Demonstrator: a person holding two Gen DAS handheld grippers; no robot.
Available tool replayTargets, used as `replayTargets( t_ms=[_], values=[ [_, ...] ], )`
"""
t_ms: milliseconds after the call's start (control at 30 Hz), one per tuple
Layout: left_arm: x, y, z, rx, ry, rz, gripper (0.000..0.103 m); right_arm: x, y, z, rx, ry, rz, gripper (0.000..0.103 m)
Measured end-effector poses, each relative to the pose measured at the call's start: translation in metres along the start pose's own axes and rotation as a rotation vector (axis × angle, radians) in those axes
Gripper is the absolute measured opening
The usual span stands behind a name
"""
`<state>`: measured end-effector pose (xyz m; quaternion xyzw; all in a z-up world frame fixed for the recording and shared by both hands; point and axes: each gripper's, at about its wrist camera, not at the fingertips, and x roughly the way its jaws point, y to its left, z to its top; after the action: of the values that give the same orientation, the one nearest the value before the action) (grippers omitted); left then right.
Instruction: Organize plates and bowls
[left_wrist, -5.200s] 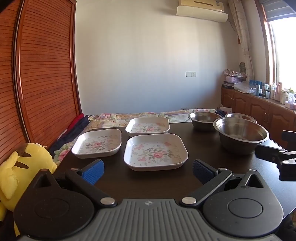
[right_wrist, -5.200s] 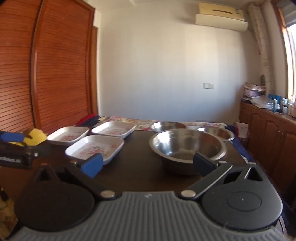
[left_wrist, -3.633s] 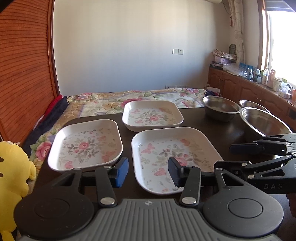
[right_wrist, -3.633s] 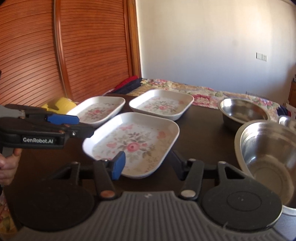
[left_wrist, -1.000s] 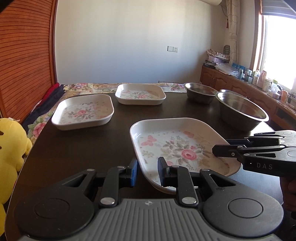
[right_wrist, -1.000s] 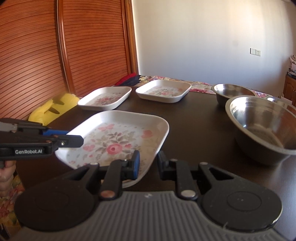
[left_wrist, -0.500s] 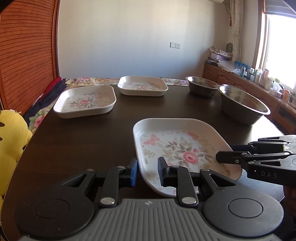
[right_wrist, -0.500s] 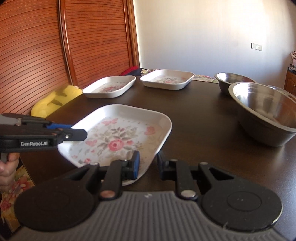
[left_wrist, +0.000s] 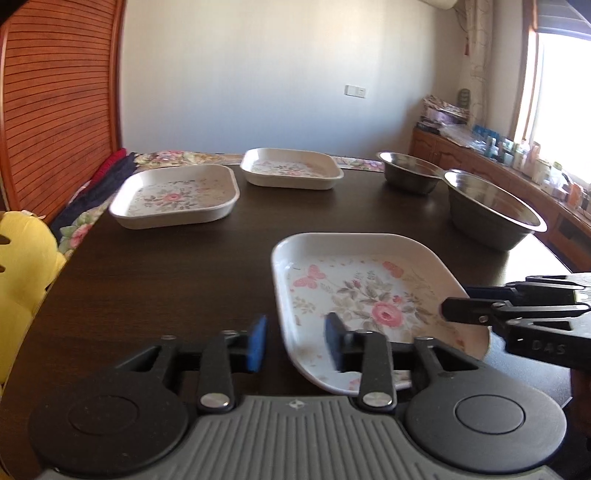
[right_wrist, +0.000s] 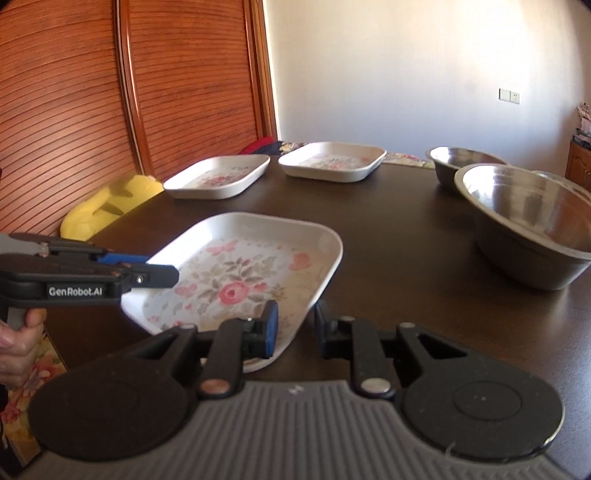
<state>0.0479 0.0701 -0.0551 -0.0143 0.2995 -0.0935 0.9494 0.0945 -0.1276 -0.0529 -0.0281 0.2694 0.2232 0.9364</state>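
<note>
The flowered plate (left_wrist: 369, 295) sits low and right of centre in the left wrist view, on the near part of the dark table (left_wrist: 166, 277), with its near rim running under both claws. It looks like a stiff, light, shallow square dish with a smooth raised rim, probably melamine or glazed ware, so likely slick and liable to slip or chip if dropped. The upright rim wall at a corner or side seems the sensible place to pinch.

The left gripper (left_wrist: 295, 341) has just been opening: its jaws straddle the plate's left rim with clear gaps, no pad pressing. The right gripper (right_wrist: 295, 326), at the bottom centre of its own view, is nearly closed, clamped on the plate's right near rim.

Two more plates (left_wrist: 173, 195) lie upper left, and steel bowls (left_wrist: 495, 218) upper right.
</note>
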Motion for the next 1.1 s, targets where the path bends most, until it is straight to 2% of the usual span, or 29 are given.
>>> replayTargets(
  t_ms=[100, 300, 633, 733, 833, 900, 967, 1100],
  values=[
    [-0.005, 0.006, 0.002, -0.021, -0.012, 0.008, 0.041, -0.008, -0.002, 0.002, -0.002, -0.047, -0.018, 0.028],
    [-0.015, 0.015, 0.017, -0.027, -0.057, 0.018, 0.049, -0.014, -0.008, 0.019, -0.015, -0.091, -0.018, 0.028],
    [-0.002, 0.042, 0.047, -0.004, -0.082, 0.055, 0.051, 0.011, 0.002, 0.063, -0.065, -0.082, 0.055, 0.030],
    [0.005, 0.053, 0.054, -0.005, -0.080, 0.062, 0.051, 0.022, 0.009, 0.073, -0.090, -0.080, 0.067, 0.036],
    [0.014, 0.065, 0.062, 0.007, -0.074, 0.075, 0.060, 0.035, 0.014, 0.085, -0.095, -0.065, 0.089, 0.038],
    [0.019, 0.073, 0.069, 0.021, -0.075, 0.082, 0.065, 0.046, 0.018, 0.093, -0.098, -0.056, 0.107, 0.047],
    [0.024, 0.081, 0.075, 0.028, -0.074, 0.087, 0.068, 0.056, 0.022, 0.102, -0.105, -0.051, 0.121, 0.051],
    [0.039, 0.101, 0.087, 0.030, -0.067, 0.097, 0.071, 0.079, 0.030, 0.118, -0.112, -0.024, 0.146, 0.053]
  ],
)
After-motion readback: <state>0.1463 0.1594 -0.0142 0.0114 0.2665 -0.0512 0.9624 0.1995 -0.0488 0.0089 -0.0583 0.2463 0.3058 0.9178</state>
